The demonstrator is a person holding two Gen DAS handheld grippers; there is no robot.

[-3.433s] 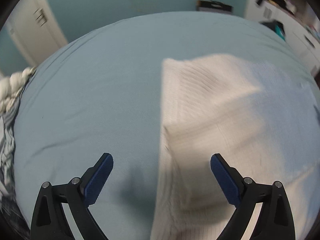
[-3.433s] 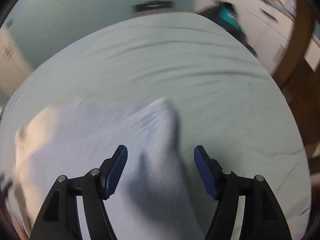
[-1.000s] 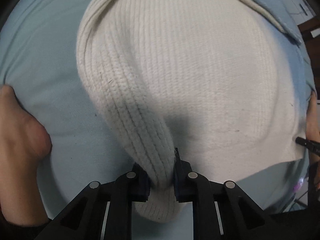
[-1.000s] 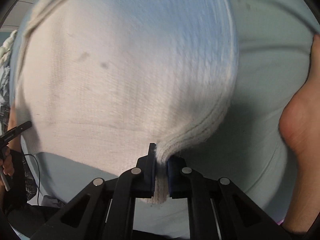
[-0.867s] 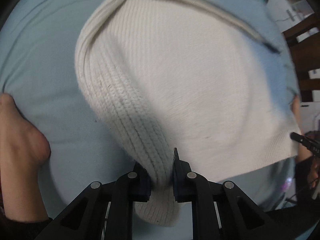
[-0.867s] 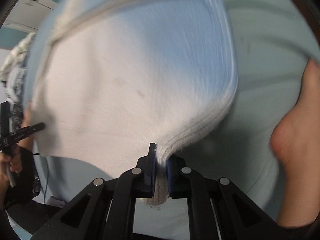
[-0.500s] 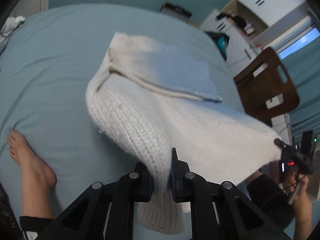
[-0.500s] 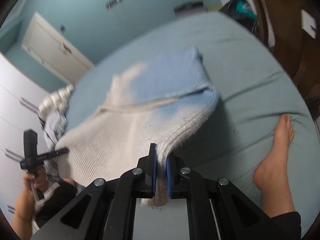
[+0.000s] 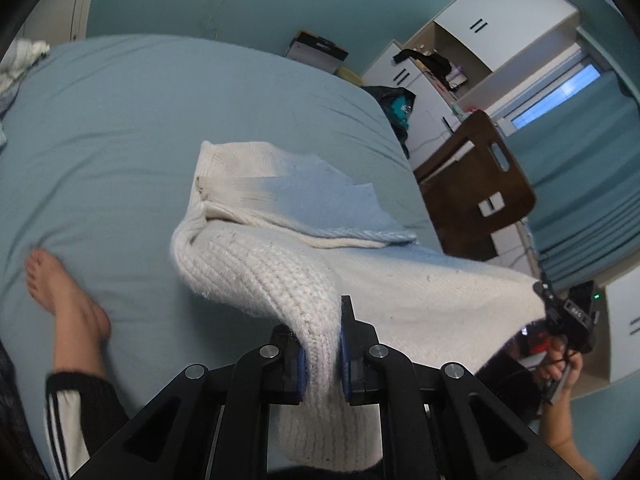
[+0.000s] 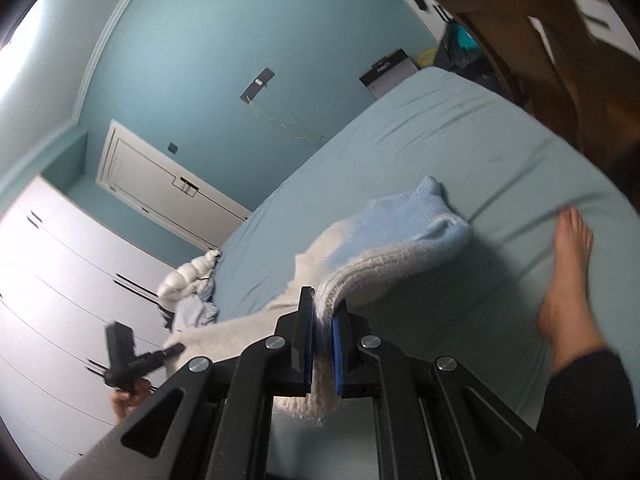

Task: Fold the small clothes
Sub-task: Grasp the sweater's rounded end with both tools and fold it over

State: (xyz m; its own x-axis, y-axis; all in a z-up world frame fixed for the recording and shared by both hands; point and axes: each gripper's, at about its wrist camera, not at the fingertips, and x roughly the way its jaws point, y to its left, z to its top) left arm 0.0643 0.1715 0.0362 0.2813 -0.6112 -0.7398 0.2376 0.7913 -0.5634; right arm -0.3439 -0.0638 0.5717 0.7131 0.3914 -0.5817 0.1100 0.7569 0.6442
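A cream ribbed knit sweater hangs lifted above the light blue bed, its far part still trailing on the sheet. My left gripper is shut on one near corner of the sweater, and a flap of knit droops below the pads. In the right wrist view the same sweater rises from the bed, and my right gripper is shut on its other near corner. Each gripper shows small in the other's view, held in a hand.
A bare foot rests on the bed at the left, another foot at the right. A brown wooden chair and white cabinets stand beyond the bed's right side. Crumpled clothes lie by the white wardrobe.
Both grippers have risen well above the bed with the sweater corners still held, and tilted up from looking down. The sweater's near edge has come off the sheet and hangs stretched between them.
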